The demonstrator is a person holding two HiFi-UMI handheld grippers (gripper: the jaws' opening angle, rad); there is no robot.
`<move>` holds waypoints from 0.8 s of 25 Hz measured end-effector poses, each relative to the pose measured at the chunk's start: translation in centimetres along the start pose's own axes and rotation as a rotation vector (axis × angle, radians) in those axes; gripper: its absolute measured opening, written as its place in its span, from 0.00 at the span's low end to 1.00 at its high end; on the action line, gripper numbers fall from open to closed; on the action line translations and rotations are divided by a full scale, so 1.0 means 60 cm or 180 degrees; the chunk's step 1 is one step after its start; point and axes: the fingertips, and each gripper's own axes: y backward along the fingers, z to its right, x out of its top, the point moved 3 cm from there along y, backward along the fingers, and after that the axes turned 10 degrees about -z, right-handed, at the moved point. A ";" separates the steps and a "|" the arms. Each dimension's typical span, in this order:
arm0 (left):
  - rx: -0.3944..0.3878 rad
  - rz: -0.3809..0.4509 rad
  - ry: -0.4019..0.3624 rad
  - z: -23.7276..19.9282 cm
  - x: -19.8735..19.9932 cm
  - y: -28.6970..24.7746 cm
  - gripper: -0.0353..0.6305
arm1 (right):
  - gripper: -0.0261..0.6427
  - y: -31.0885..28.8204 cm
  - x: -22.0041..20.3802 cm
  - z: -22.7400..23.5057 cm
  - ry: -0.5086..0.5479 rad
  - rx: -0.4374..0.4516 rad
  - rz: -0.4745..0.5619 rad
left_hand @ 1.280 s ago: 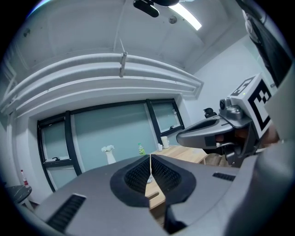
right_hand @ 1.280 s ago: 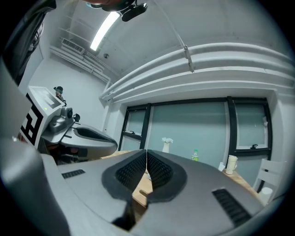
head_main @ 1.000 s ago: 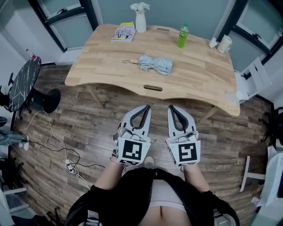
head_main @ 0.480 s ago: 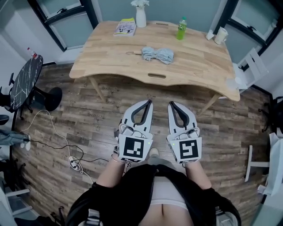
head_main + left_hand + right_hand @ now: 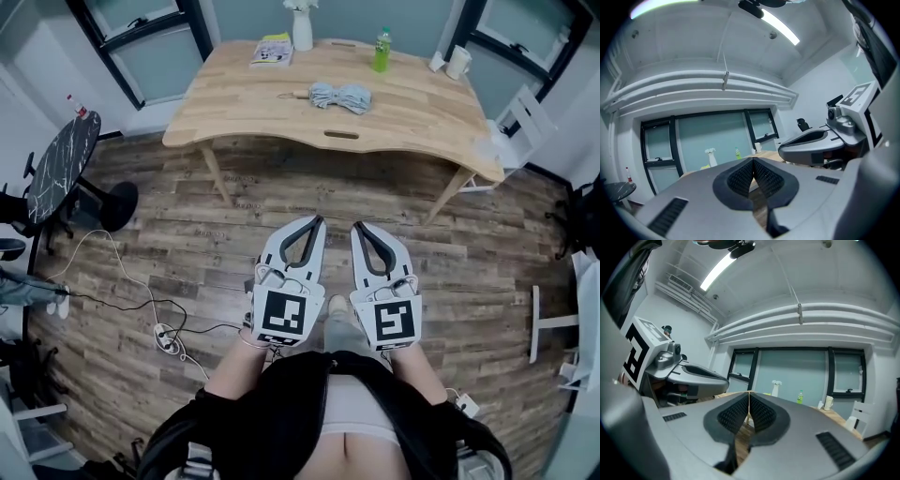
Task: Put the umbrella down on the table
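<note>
A folded light-blue umbrella (image 5: 340, 96) lies on the wooden table (image 5: 412, 117) at the far end of the head view, handle to the left. Well short of the table, over the plank floor, I hold both grippers level and side by side. My left gripper (image 5: 313, 222) is shut and empty; in the left gripper view its pads (image 5: 740, 178) meet at the tip. My right gripper (image 5: 358, 227) is shut and empty too, its pads (image 5: 759, 413) closed together in the right gripper view. Neither gripper touches the umbrella.
On the table stand a white vase (image 5: 302, 11), a green bottle (image 5: 382, 50), a white cup (image 5: 458, 61) and a booklet (image 5: 272, 49). A round dark side table (image 5: 56, 169) is at left, cables and a power strip (image 5: 169, 339) on the floor, white chairs (image 5: 525, 117) at right.
The table and umbrella have shrunk and slid toward the top of the head view: I have backed away from them. Both grippers stay shut and side by side.
</note>
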 end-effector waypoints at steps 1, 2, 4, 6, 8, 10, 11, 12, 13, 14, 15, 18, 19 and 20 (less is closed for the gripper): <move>-0.0019 0.0003 0.0041 0.005 -0.002 0.017 0.06 | 0.08 0.014 0.000 -0.012 -0.0008 -0.0013 -0.0028; -0.0040 0.0015 0.0078 0.010 -0.004 0.033 0.06 | 0.08 0.027 0.002 -0.023 0.0001 -0.0030 -0.0046; -0.0065 0.0037 0.0080 0.021 -0.006 0.065 0.06 | 0.08 0.050 0.009 -0.049 0.0054 -0.0062 -0.0020; -0.0076 0.0040 0.0023 0.038 -0.013 0.096 0.06 | 0.08 0.074 0.013 -0.076 0.0080 -0.0074 0.0015; -0.0114 0.0062 0.0001 0.054 -0.016 0.123 0.06 | 0.08 0.099 0.013 -0.096 0.0073 -0.0087 0.0030; -0.0149 0.0092 0.0011 0.064 -0.017 0.146 0.06 | 0.08 0.122 0.016 -0.111 0.0061 -0.0118 0.0050; -0.0156 0.0099 0.0011 0.068 -0.016 0.156 0.06 | 0.08 0.133 0.017 -0.118 0.0051 -0.0133 0.0052; -0.0158 0.0104 0.0005 0.071 -0.016 0.165 0.06 | 0.08 0.142 0.017 -0.123 0.0039 -0.0145 0.0052; -0.0159 0.0106 -0.0005 0.073 -0.015 0.173 0.06 | 0.08 0.149 0.018 -0.128 0.0029 -0.0154 0.0054; -0.0164 0.0106 -0.0013 0.077 -0.016 0.180 0.06 | 0.08 0.156 0.018 -0.132 0.0019 -0.0161 0.0057; -0.0172 0.0103 -0.0018 0.081 -0.016 0.187 0.06 | 0.08 0.162 0.018 -0.135 0.0008 -0.0170 0.0060; -0.0191 0.0107 -0.0040 0.095 -0.018 0.202 0.06 | 0.08 0.180 0.015 -0.142 0.0011 -0.0184 0.0061; -0.0189 0.0110 -0.0052 0.100 -0.018 0.206 0.06 | 0.08 0.185 0.013 -0.144 0.0024 -0.0183 0.0066; -0.0185 0.0113 -0.0064 0.105 -0.019 0.210 0.06 | 0.08 0.190 0.012 -0.145 0.0033 -0.0178 0.0074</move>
